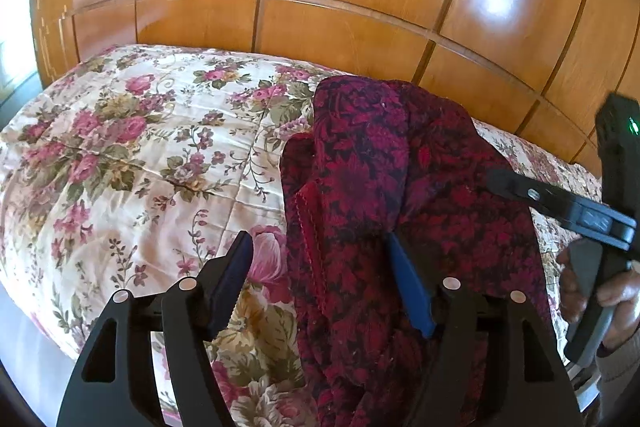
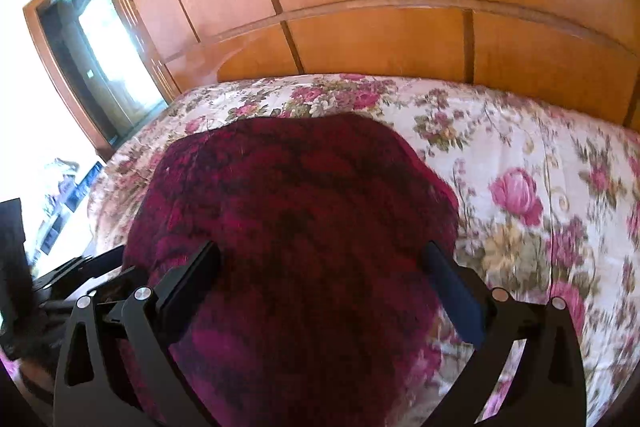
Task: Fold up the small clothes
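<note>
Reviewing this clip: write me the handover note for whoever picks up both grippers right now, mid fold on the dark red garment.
Left gripper: open, holding nothing; its right finger lies over the dark red patterned garment, its left finger over the floral bedspread.
Right gripper: open wide, empty, jaws on either side of the garment.
Garment: lying bunched on the bedspread, with a stitched hem showing along its left edge in the left wrist view.
Done: it looks partly folded over itself, not tidy.
Left: regrip an edge, flatten and finish the fold. No other clothes are in view.
</note>
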A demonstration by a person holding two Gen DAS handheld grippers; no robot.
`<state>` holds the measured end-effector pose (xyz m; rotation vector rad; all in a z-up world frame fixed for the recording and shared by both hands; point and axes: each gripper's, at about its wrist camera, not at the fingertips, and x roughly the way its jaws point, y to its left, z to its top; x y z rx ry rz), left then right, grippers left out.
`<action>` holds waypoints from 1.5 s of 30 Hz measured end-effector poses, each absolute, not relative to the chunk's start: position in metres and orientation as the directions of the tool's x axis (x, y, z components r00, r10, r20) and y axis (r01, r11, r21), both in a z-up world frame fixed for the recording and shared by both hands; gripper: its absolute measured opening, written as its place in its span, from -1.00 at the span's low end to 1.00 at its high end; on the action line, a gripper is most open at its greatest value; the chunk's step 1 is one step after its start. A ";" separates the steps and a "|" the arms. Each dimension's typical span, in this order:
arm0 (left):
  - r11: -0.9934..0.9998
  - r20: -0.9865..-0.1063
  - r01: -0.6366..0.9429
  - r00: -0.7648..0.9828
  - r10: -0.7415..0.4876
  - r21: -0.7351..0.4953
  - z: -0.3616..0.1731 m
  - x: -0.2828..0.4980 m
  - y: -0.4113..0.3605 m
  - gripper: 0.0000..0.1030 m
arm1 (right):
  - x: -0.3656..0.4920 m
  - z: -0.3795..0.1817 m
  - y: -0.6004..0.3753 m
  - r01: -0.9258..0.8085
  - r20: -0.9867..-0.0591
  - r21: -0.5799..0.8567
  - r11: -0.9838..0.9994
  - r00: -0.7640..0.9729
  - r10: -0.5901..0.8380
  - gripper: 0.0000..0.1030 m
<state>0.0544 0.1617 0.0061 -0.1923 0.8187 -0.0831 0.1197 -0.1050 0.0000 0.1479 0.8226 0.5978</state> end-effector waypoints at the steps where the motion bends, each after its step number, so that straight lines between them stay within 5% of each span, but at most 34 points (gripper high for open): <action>1: 0.979 -0.717 0.002 0.680 -0.150 -0.203 0.005 0.054 0.162 0.33 | 0.116 -0.003 -0.111 -0.440 -0.640 0.372 0.817 0.515 0.570 0.95; 6: 0.974 -0.722 0.014 0.669 -0.176 -0.225 -0.003 0.059 0.167 0.59 | 0.101 -0.028 -0.142 -0.401 -0.616 0.543 0.738 0.407 0.675 0.96; 12: 0.901 -0.703 0.036 0.611 -0.363 -0.433 -0.025 0.070 0.195 0.76 | 0.096 -0.060 -0.160 -0.337 -0.539 0.710 0.619 0.307 0.784 0.96; 20: 0.703 -0.571 0.043 0.548 -0.611 -0.710 -0.062 0.081 0.222 0.76 | 0.116 -0.088 -0.150 -0.306 -0.385 0.853 0.423 0.178 0.906 0.97; 25: 0.556 -0.436 0.086 0.525 -0.731 -0.827 -0.079 0.082 0.225 0.50 | 0.122 -0.087 -0.138 -0.339 -0.356 0.855 0.392 0.165 0.920 0.96; 31: 0.526 -0.381 0.158 0.522 -0.763 -0.836 -0.067 0.077 0.209 0.44 | 0.108 -0.066 -0.141 -0.377 -0.328 0.841 0.388 0.215 0.920 0.51; 37: 0.452 -0.304 0.270 0.449 -0.840 -0.850 -0.037 0.109 0.147 0.44 | 0.084 -0.022 -0.182 -0.448 -0.279 0.792 0.416 0.340 0.898 0.44; 45: 0.380 -0.316 0.513 0.211 -0.925 -0.770 0.025 0.204 -0.063 0.44 | 0.063 0.008 -0.345 -0.323 -0.245 0.753 0.573 0.671 0.700 0.44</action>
